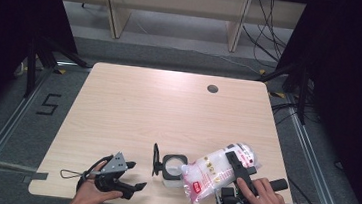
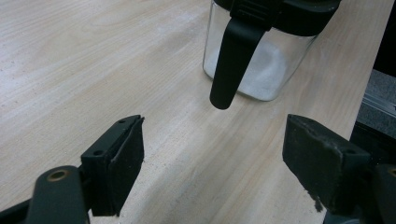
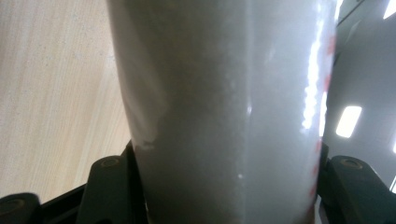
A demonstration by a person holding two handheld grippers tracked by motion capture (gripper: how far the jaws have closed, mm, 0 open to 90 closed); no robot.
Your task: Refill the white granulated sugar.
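Soft, shifting plastic bag [image 1: 215, 173] of white granules, tilted at open jar [image 1: 173, 167], clamped mid-body by right hand-held gripper [image 1: 236, 171]; left hand-held gripper [image 1: 134, 175] wide, empty.

In the right gripper view the bag [image 3: 224, 112] runs off top & bottom edges, hiding most of both jaws and the table behind it; its print is just red smears. In the left gripper view the jar [image 2: 261, 56] is cut off at the top, rim & lid hinge out of frame. In the high view the bag's label text is too small to read, and its mouth blocks part of the jar's opening.
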